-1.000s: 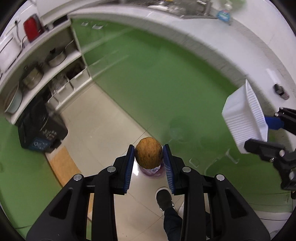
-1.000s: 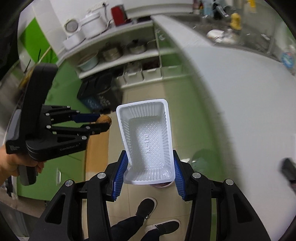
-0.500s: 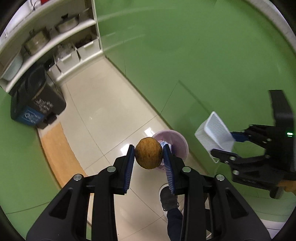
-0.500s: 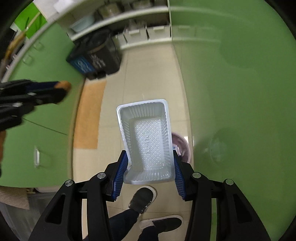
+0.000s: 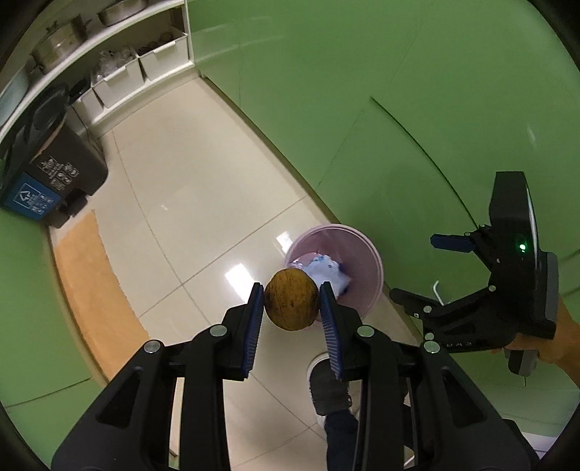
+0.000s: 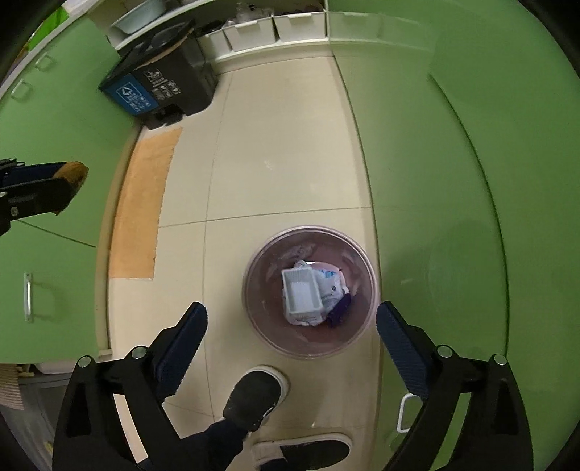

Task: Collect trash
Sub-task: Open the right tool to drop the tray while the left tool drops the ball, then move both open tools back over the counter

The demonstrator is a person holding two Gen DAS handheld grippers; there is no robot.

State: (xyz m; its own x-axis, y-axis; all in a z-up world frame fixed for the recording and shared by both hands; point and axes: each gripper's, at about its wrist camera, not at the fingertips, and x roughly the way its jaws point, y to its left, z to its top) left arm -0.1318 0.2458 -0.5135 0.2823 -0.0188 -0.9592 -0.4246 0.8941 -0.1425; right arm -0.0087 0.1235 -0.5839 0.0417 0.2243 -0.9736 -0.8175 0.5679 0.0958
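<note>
My left gripper (image 5: 291, 308) is shut on a round brown fruit (image 5: 291, 303) and holds it above the floor, just left of a pink waste bin (image 5: 366, 253). My right gripper (image 6: 291, 326) is open and empty, high over the same bin (image 6: 253, 290). A white plastic tray (image 6: 301, 292) lies inside the bin on crumpled wrappers. The right gripper also shows in the left wrist view (image 5: 431, 268), open. The left gripper with the fruit (image 6: 74, 174) shows at the left edge of the right wrist view.
A black recycling bin (image 6: 163, 83) stands by white shelves with storage boxes (image 6: 275, 27). An orange mat (image 6: 145, 203) lies along green cabinets. Green cabinet doors (image 6: 471, 181) rise right of the waste bin. The person's shoes (image 6: 253, 398) are below the grippers.
My right gripper opened and the white tray fell into the pink bin. Both grippers tilted further down toward the floor. The left gripper kept hold of the fruit.
</note>
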